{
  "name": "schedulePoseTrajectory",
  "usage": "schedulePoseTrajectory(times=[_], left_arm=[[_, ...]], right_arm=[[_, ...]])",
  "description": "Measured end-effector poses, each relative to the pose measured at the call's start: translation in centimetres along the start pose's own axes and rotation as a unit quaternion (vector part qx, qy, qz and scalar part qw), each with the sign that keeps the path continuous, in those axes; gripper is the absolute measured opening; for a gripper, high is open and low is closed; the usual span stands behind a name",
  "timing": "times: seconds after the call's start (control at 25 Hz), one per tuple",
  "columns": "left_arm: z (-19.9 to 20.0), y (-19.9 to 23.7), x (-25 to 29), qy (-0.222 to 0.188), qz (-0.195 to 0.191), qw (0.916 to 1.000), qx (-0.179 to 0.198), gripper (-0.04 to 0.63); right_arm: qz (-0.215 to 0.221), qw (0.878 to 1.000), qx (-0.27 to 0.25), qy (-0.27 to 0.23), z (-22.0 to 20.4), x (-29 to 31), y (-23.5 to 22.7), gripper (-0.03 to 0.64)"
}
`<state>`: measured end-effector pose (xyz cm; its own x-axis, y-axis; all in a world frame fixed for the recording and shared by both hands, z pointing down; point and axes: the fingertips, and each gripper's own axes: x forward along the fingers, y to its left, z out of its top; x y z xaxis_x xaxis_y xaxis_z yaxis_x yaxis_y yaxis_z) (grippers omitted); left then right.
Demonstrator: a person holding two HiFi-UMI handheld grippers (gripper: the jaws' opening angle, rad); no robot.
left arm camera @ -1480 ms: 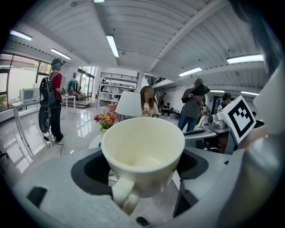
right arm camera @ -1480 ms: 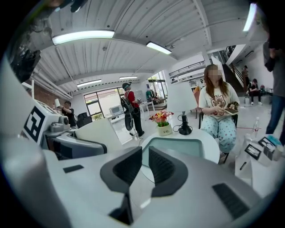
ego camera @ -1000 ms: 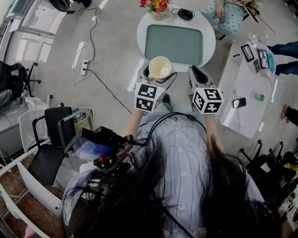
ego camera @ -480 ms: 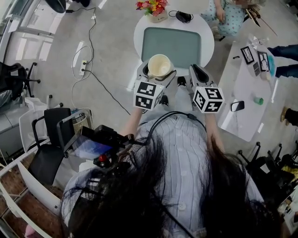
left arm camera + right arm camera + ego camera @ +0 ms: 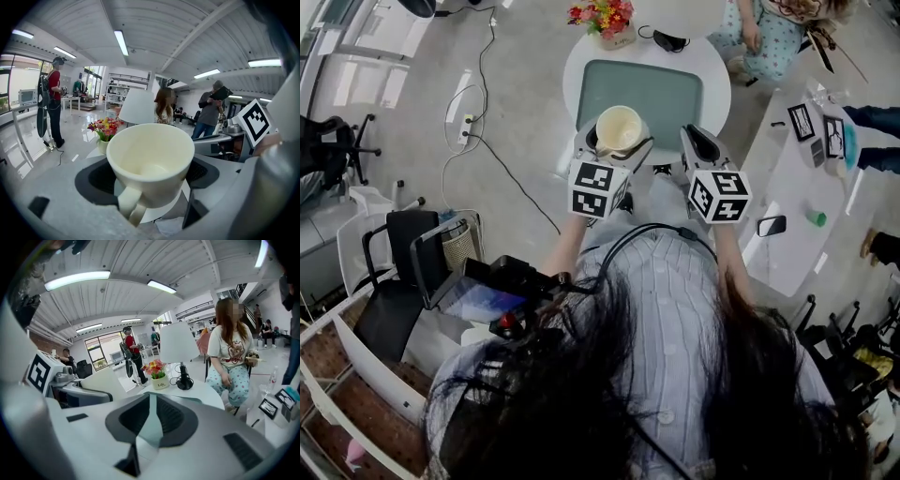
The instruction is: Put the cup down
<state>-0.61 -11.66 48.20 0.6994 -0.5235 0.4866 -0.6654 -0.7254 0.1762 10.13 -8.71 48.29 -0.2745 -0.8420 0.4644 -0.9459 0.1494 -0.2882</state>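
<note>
A cream cup point(image 5: 619, 127) with a handle is held upright over the near edge of a round white table point(image 5: 717, 84). My left gripper point(image 5: 617, 142) is shut on it. In the left gripper view the cup point(image 5: 150, 154) fills the middle, empty inside, its handle toward the camera, with the left gripper point(image 5: 149, 180) clamped on its sides. My right gripper point(image 5: 695, 142) hovers beside the cup on the right, shut, with nothing in it. In the right gripper view, the right gripper point(image 5: 149, 420) points at the table.
A grey-green tray point(image 5: 652, 94) lies on the round table, with a flower pot point(image 5: 602, 19) and a black lamp base point(image 5: 667, 39) behind it. A person sits beyond it point(image 5: 764, 28). A long white table point(image 5: 802, 178) stands at the right, chairs point(image 5: 398, 262) and floor cables point(image 5: 478, 112) at the left.
Both grippers and the cup have come closer to the round table, which now sits lower and nearer in the head view. The grip on the cup is unchanged.
</note>
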Motion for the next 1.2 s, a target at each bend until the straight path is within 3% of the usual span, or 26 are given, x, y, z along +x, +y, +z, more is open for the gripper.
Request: schedulePoseTrajectory(times=[1.2], left_arm=[[0.5, 5.6, 6.5, 0.020, 0.097, 0.9944, -0.037, 0.445]], right_arm=[[0.091, 0.994, -0.037, 0.046, 3.3, 8.5, -3.5, 0.063]])
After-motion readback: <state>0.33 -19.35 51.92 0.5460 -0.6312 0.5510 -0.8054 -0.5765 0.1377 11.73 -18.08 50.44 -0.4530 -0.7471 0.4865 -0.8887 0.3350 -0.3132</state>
